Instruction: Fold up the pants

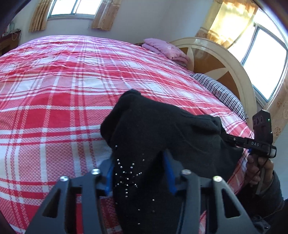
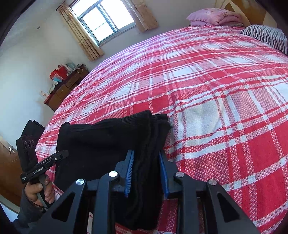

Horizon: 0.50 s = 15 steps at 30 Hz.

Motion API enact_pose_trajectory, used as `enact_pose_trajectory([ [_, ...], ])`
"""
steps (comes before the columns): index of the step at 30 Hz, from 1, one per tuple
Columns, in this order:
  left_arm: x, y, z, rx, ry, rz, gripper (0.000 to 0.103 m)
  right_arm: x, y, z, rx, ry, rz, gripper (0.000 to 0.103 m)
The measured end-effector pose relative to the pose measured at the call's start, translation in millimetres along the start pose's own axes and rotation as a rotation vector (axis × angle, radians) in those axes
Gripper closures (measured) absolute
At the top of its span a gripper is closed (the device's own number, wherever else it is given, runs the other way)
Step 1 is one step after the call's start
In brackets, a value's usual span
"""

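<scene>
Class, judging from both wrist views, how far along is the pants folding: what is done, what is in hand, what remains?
Done: the black pants already look bunched into layers. In hand: the left gripper and right gripper are each shut on the cloth, holding it over the plaid bed. Left: laying it down, squaring the fold and releasing.

My bed [image 2: 225, 93] wears a red-and-white plaid sheet; a folded pink quilt [image 2: 214, 17] and striped pillow [image 2: 266, 35] lie at its head, and black pants [image 2: 100, 144] near me.
</scene>
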<state>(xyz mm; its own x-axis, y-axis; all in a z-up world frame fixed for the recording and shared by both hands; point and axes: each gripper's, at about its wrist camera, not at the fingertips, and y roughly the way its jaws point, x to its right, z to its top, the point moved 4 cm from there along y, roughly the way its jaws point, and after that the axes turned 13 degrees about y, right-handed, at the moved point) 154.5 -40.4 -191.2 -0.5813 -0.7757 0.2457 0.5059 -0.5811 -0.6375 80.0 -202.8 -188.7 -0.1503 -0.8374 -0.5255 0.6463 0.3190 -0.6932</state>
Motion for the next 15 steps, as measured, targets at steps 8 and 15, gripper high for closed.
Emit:
enact_pose_trajectory([
  [8, 3.2, -16.1, 4.9, 0.023, -0.019, 0.010, 0.090, -27.4, -18.5, 1.4, 0.059, -0.065, 0.020, 0.079],
  [15, 3.6, -36.6, 18.3, 0.050, 0.008, 0.025, 0.091, -59.2, -21.5, 13.3, 0.073, -0.126, 0.047, 0.079],
])
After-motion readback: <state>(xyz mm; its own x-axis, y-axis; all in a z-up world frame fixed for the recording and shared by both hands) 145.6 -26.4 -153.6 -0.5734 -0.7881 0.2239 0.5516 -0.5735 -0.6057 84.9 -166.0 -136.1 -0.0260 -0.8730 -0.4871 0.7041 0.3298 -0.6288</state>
